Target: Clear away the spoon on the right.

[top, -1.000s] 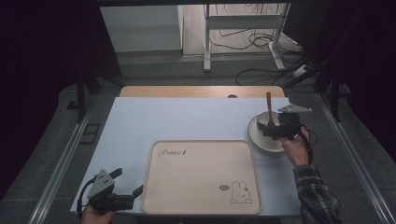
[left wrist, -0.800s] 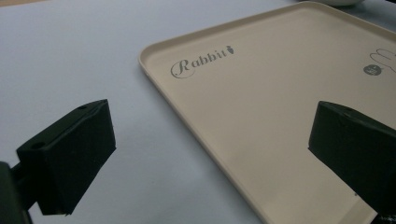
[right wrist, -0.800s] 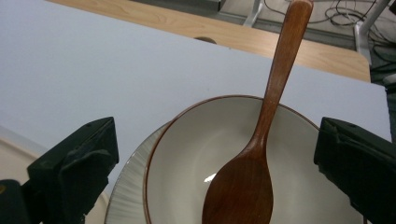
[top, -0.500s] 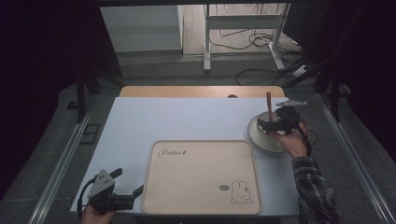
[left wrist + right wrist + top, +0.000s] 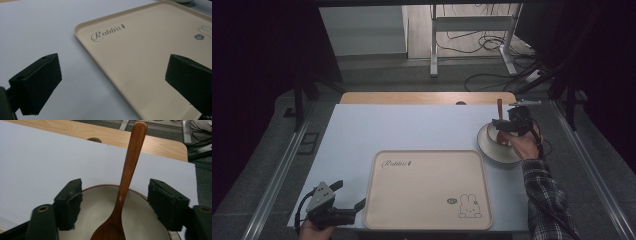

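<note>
A: Start with the big things. The pale blue table mat (image 5: 412,130) carries a cream rectangular plastic tray with a rabbit print (image 5: 427,190), bare inside, and to its right a white round saucer (image 5: 492,150) under a white ceramic bowl with a brown rim (image 5: 105,205). A brown wooden spoon (image 5: 127,177) stands in that bowl, its handle leaning up over the far rim.

B: And the right gripper (image 5: 115,202)?

A: Its jaws have just been closing, with the handle between them, but both pads stand clear of the wood. I'd centre the handle, then pinch low on the neck where it's thickest, and lift straight up so the bowl doesn't tip.

B: The left gripper (image 5: 344,200)?

A: Spread wide, holding nothing, low beside the tray's near-left corner.

B: What do the views add to one another?

A: The right gripper view shows the gaps either side of the handle; the high view hides them behind the hand (image 5: 524,142). The left gripper view reads the tray's "Rabbit" lettering (image 5: 107,32) clearly.
</note>
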### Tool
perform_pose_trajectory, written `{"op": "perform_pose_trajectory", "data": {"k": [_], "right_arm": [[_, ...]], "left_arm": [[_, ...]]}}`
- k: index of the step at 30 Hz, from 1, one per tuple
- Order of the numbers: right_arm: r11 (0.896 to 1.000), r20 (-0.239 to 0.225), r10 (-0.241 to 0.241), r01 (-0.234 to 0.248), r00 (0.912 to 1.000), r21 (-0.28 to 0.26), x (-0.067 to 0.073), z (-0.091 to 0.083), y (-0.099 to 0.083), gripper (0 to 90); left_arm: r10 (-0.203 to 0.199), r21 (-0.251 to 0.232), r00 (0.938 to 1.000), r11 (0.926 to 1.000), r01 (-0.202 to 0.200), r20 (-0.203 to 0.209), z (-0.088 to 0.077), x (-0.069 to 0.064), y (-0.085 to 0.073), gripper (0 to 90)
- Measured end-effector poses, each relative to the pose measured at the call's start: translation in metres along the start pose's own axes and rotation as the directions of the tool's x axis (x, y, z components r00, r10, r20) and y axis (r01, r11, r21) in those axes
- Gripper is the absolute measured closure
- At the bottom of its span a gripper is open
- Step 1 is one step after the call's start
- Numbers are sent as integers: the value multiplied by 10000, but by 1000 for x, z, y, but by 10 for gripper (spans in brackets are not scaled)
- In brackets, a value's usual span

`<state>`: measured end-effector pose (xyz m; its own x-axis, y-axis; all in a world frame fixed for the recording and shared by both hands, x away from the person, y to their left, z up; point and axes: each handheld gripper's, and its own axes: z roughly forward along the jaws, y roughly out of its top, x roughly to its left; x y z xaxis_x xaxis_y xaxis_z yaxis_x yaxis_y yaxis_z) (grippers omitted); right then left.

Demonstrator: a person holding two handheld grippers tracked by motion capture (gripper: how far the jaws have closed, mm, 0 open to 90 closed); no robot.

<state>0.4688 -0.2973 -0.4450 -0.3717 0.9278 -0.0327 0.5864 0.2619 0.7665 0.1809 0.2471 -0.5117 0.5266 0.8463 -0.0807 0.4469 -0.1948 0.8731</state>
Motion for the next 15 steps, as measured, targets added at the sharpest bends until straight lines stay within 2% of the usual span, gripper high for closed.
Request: {"op": "perform_pose_trajectory", "data": {"k": [9, 12, 15], "right_arm": [[9999, 234, -39, 36, 9997, 127, -4, 8, 11, 415], [9998, 484, -175, 178, 9987, -47, -6, 11, 17, 480], [9998, 504, -165, 170, 9986, -85, -7, 13, 19, 513]], "left_arm": [[28, 24, 10000, 10000, -28, 17, 0, 0, 0, 3], [36, 30, 10000, 10000, -36, 27, 0, 0, 0, 3], [40, 36, 10000, 10000, -40, 34, 0, 0, 0, 3]]}}
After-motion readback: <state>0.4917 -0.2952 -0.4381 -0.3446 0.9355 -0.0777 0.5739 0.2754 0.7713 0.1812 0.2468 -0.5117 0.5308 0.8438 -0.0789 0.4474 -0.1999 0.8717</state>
